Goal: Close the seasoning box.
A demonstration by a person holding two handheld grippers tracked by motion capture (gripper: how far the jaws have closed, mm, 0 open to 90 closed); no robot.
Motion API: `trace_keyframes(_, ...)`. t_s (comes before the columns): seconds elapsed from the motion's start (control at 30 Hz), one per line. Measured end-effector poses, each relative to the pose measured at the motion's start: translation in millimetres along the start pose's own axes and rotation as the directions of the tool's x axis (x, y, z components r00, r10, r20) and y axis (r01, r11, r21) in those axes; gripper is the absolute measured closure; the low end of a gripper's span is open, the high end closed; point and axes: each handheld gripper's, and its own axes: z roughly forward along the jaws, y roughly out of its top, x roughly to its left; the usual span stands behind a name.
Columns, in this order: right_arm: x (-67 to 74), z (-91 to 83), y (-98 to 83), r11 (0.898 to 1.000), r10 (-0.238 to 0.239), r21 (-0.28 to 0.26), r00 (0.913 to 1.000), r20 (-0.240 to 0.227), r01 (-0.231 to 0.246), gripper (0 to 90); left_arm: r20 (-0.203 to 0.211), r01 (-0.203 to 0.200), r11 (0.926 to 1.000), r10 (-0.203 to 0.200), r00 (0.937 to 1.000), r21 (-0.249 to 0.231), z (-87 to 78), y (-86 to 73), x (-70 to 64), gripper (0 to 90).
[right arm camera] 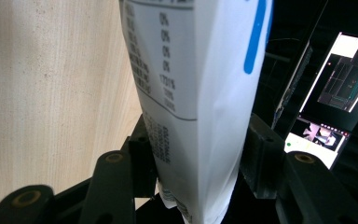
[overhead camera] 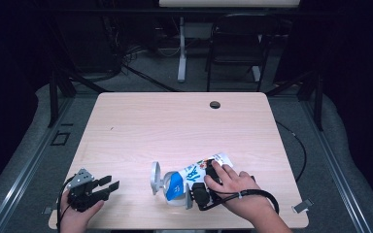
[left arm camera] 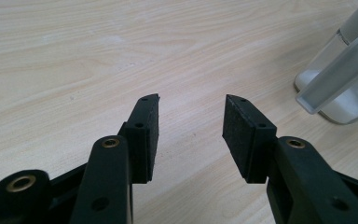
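Right claw: clamped on the pouch, tilted over the cup at the bench front.
Left claw: held wide, empty.
Risk: spillage, if the unsteadied cup is nudged.

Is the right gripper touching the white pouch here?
Touching. In the right gripper view the right gripper has both black jaws pressed against the white pouch, which sits squeezed between them with no gap on either side.

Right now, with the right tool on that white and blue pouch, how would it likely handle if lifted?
The pouch looks soft: in the right gripper view its printed wall narrows between the right tool pads, so it would probably sag rather than stay stiff. Its glossy film may slip. It lies tilted on the table against a clear jar, so it may shift.
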Motion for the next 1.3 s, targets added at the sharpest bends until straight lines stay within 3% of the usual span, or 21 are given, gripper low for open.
trace_keyframes(1.3, -0.1, -1.5, 0.7, 1.0, -0.03, -0.006, 0.9994, 0.019, 0.03, 54.2, -0.001, 0.003, 1.0, -0.003, 1.0, 0.005, 1.2, -0.6, 0.0, 56.2)
